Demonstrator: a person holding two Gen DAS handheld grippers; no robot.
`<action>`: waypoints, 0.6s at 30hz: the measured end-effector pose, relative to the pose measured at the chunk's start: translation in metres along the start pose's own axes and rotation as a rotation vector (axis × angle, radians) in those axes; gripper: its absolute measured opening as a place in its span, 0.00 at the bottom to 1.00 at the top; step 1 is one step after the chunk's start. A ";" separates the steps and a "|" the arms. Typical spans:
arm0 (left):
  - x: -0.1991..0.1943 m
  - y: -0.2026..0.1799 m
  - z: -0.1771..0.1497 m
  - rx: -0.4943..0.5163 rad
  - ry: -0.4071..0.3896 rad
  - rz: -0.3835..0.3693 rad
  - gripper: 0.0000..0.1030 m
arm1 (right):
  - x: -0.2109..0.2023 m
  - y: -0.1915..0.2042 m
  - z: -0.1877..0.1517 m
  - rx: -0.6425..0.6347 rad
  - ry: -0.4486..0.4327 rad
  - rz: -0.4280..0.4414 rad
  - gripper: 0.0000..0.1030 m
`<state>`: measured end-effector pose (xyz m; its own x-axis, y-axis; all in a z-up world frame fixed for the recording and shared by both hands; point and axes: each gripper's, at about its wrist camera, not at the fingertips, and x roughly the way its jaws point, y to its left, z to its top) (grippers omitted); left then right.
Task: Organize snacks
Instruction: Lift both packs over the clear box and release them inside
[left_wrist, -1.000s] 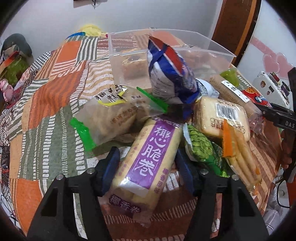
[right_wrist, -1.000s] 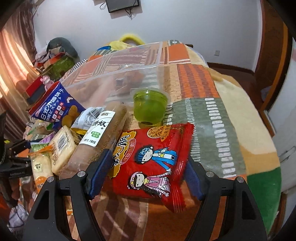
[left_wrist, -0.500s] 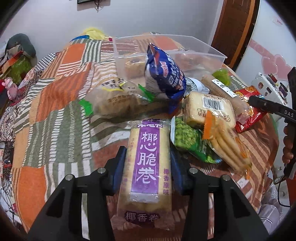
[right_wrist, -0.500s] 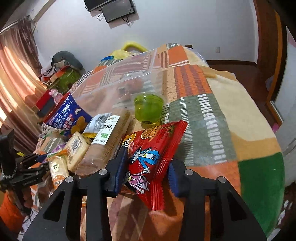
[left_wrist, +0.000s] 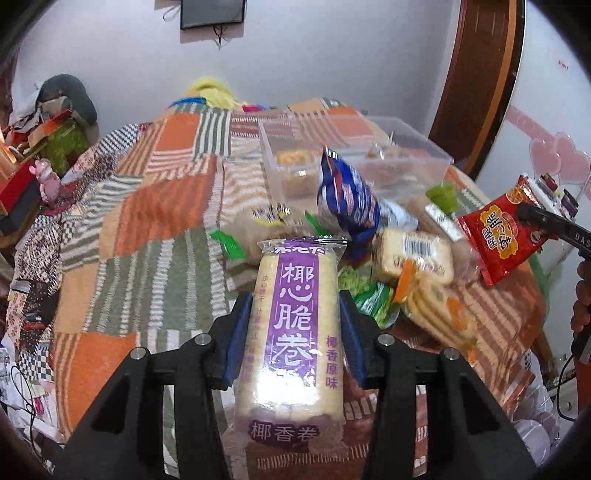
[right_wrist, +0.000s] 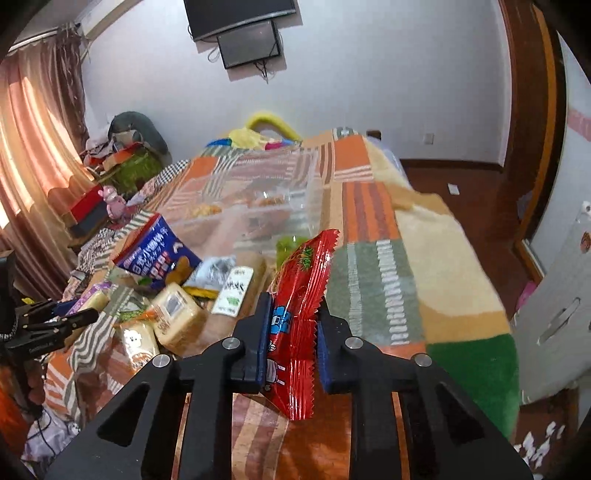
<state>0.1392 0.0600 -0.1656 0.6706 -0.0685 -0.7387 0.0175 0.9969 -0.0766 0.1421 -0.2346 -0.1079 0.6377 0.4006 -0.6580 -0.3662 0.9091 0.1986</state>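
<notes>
Left gripper (left_wrist: 295, 332): clamped on the purple roll pack (left_wrist: 293, 332), long axis along the fingers, pointing toward the clear bin (left_wrist: 354, 155).
Right gripper (right_wrist: 293, 332): pinched the red snack bag (right_wrist: 299, 314) edge-on, raised above the blanket (right_wrist: 388, 277), top angled toward the bin.

I'm working in a lived-in room of a home, by the look of it: a patchwork blanket of orange, green and striped squares (right_wrist: 373, 206) covers the surface in front of me, and pinkish-orange curtains (right_wrist: 33, 147) hang at a sunlit window. A dark flat screen (right_wrist: 240, 14) is mounted on the white wall, a brown wooden door frame (left_wrist: 476, 85) stands to one side, and clothes and boxes (right_wrist: 125, 147) are heaped in the corner.
</notes>
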 end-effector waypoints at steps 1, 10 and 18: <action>-0.004 0.000 0.003 0.002 -0.013 0.004 0.44 | -0.002 0.001 0.001 -0.005 -0.007 -0.002 0.18; -0.021 -0.001 0.039 -0.008 -0.111 0.010 0.44 | -0.018 0.015 0.024 -0.040 -0.095 -0.006 0.18; -0.012 -0.004 0.079 -0.005 -0.164 0.008 0.44 | -0.015 0.030 0.056 -0.061 -0.180 0.008 0.18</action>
<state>0.1896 0.0602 -0.1036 0.7828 -0.0532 -0.6199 0.0085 0.9972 -0.0748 0.1599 -0.2067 -0.0516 0.7433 0.4266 -0.5152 -0.4088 0.8994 0.1549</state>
